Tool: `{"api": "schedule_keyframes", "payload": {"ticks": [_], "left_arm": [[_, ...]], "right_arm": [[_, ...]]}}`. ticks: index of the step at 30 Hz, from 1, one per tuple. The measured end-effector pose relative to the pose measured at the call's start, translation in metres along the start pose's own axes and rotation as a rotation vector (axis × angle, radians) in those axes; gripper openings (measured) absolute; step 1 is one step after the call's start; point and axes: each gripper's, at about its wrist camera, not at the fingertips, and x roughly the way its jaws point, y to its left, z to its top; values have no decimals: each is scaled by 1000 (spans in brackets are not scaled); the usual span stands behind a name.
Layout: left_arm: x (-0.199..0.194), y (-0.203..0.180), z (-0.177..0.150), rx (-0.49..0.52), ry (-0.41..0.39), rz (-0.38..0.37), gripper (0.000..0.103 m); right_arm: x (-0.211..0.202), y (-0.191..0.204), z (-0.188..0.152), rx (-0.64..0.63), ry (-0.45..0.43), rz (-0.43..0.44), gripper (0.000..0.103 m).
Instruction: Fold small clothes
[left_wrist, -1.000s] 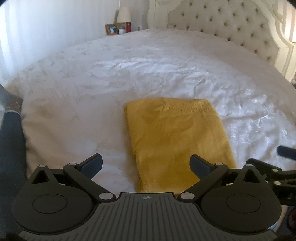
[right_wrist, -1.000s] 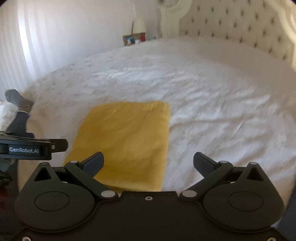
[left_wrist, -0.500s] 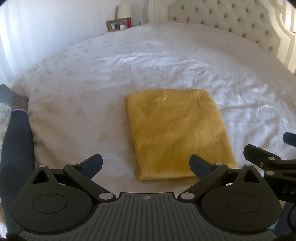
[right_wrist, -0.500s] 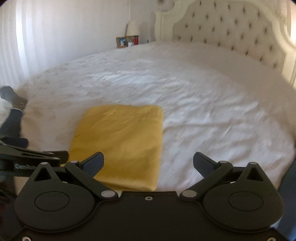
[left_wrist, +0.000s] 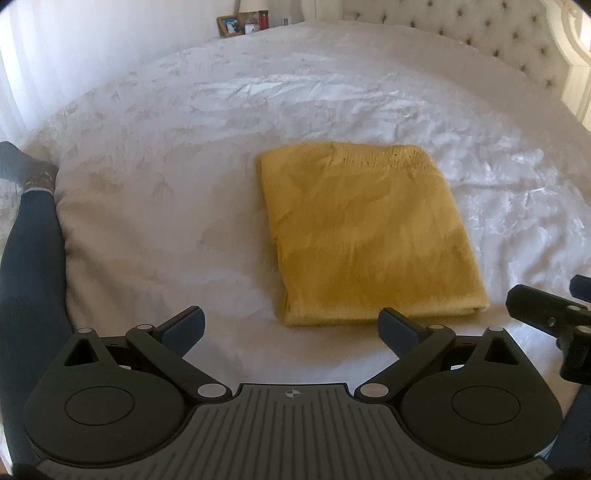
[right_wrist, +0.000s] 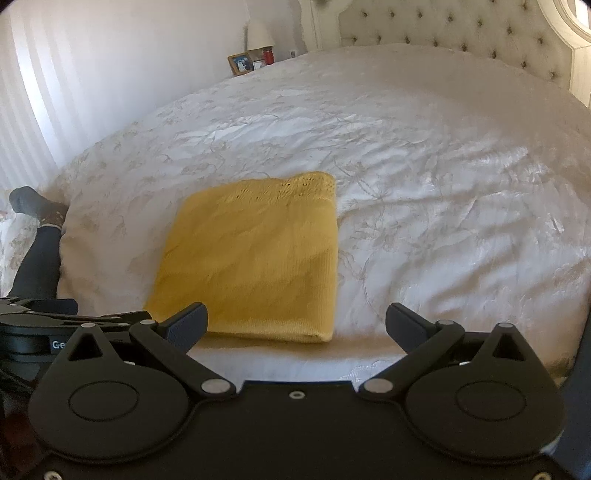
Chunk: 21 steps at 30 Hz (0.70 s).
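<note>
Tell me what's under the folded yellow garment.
The yellow garment lies flat on the white bedspread, which shows all around its edges. Whatever sits directly beneath is covered, as are the garment's inner folded layers. Neither open gripper touches it.

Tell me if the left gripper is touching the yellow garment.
Apart. The left wrist view shows white bedspread between the open left gripper and the folded yellow garment.

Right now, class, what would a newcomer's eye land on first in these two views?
First, the yellow cloth, folded into a neat rectangle on the white bed, near its front edge. Next, both claws, left claw and right claw, open and empty just short of it. A tufted headboard fills the far end.
</note>
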Motion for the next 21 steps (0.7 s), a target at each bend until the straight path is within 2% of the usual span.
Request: {"api": "schedule_keyframes", "payload": {"ticks": [21], "left_arm": [[6,-1,-1,-6,33,-11,101]], "right_arm": [[8,7,-1,-7,31,28,102]]}}
